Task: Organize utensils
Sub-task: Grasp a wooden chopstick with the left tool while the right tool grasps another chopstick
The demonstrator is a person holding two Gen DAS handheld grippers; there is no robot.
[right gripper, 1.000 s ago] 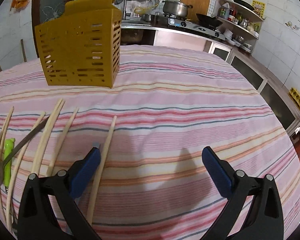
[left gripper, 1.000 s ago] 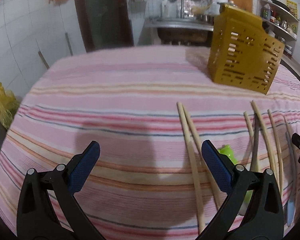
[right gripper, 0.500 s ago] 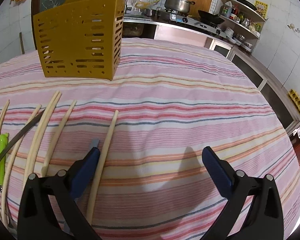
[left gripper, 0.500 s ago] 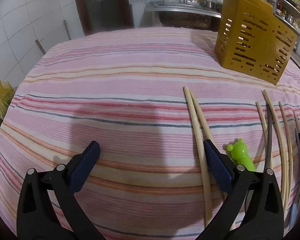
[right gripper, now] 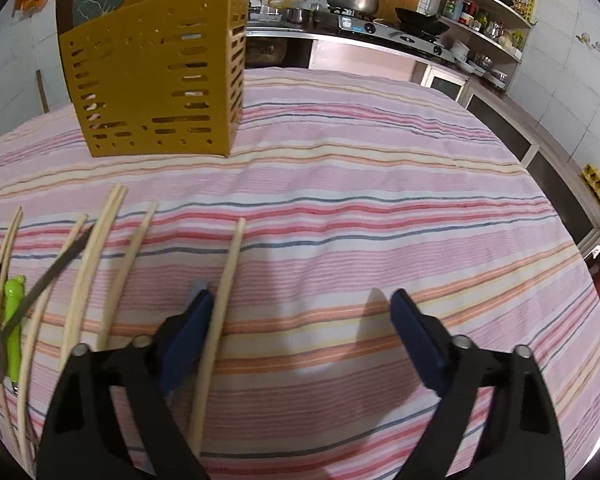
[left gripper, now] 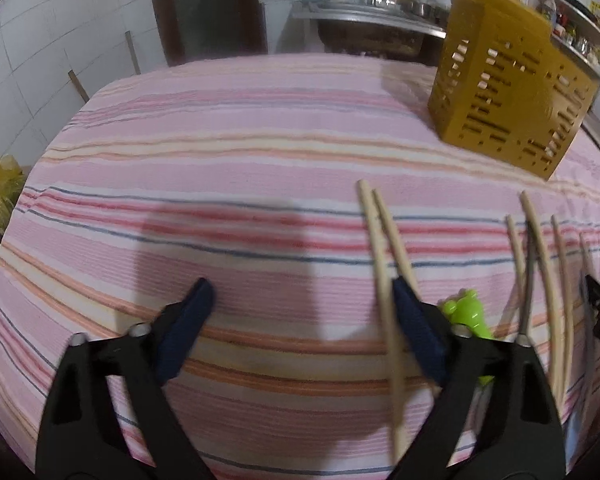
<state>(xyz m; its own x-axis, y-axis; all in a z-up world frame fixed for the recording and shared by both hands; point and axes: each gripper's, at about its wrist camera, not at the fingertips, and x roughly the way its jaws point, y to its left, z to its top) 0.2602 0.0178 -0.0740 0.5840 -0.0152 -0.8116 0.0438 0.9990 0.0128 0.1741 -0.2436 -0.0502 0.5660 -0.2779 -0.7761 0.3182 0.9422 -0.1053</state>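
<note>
A tabletop [right gripper: 380, 184] under a pink striped cloth fills both views; at its far side stands a yellow slotted utensil holder [right gripper: 156, 80], upright and well apart from the loose pieces; nearer, wooden chopsticks [left gripper: 384, 264] lie spread on the cloth, roughly parallel, pointing toward the holder; among them lie a metal spoon [right gripper: 4, 340], its handle slanting across a chopstick, and a green-handled utensil [right gripper: 12, 316] just beside it. The left hand-held gripper [left gripper: 300, 312] is released over bare cloth, its jaws having just been closing in, nothing between them; its right finger sits over the leftmost pair of chopsticks. The right hand-held gripper [right gripper: 300, 312] is likewise released, its jaws having just been narrowing, with one single chopstick [right gripper: 224, 292] lying just inside its left finger, ungripped.
</note>
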